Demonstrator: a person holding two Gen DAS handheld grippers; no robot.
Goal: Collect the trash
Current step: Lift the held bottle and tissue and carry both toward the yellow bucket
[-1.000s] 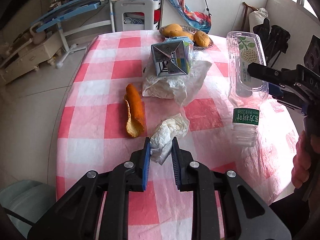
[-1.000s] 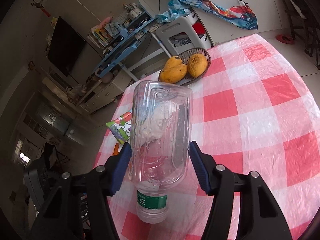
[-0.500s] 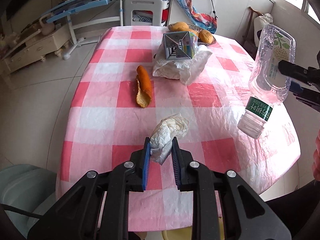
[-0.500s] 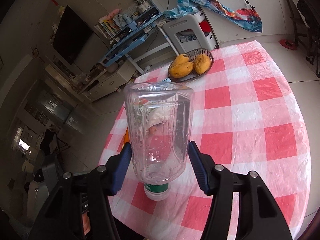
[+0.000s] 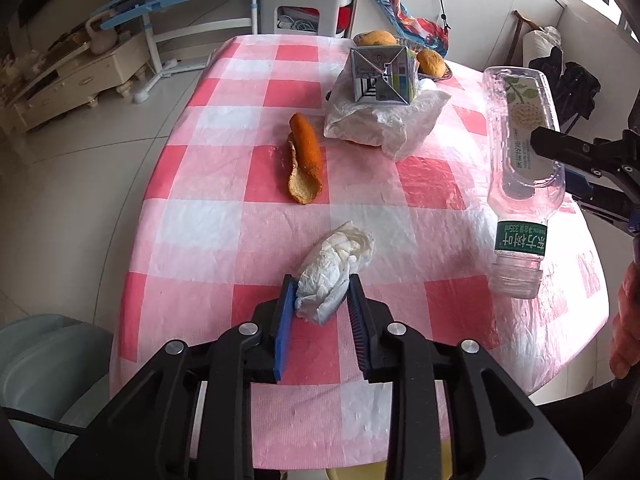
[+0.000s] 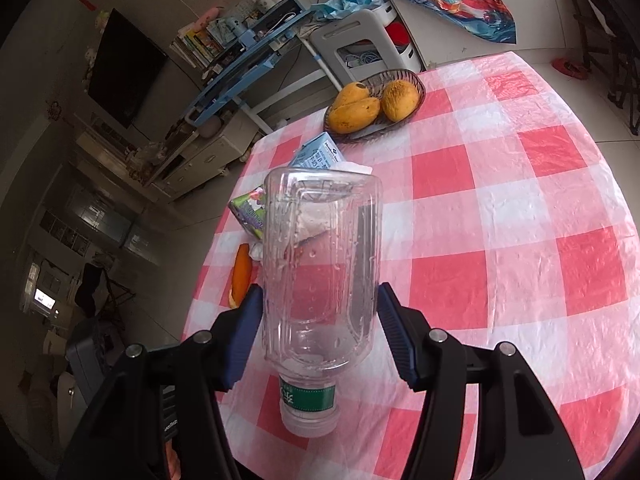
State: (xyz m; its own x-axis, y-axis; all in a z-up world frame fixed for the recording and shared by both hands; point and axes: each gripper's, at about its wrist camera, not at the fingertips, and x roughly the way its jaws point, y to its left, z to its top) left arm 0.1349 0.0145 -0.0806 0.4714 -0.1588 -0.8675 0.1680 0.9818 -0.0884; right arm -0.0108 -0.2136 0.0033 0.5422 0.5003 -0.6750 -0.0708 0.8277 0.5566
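Observation:
A crumpled white tissue point(image 5: 332, 272) sits between the blue pads of my left gripper point(image 5: 322, 300), above the near edge of the checked table point(image 5: 240, 220). The jaws are opening, and both pads still touch the tissue. My right gripper point(image 6: 320, 320) is shut on a clear plastic bottle point(image 6: 320, 264) held upside down, neck and green label pointing down. In the left wrist view the bottle point(image 5: 520, 152) hangs over the table's right side. An orange peel point(image 5: 306, 160) lies mid-table. A drink carton point(image 5: 382, 76) rests on a white plastic bag point(image 5: 380, 124) further back.
A basket of mangoes point(image 6: 376, 100) stands at the table's far edge. A second small carton point(image 6: 250, 210) lies near the bag. A pale bin point(image 5: 40, 360) is on the floor below the left gripper. Shelves and a white stool stand beyond the table.
The left gripper's jaws have widened a little around the tissue, and it has drawn back over the table's near edge. The bottle stays gripped, with slightly more of the table seen behind it.

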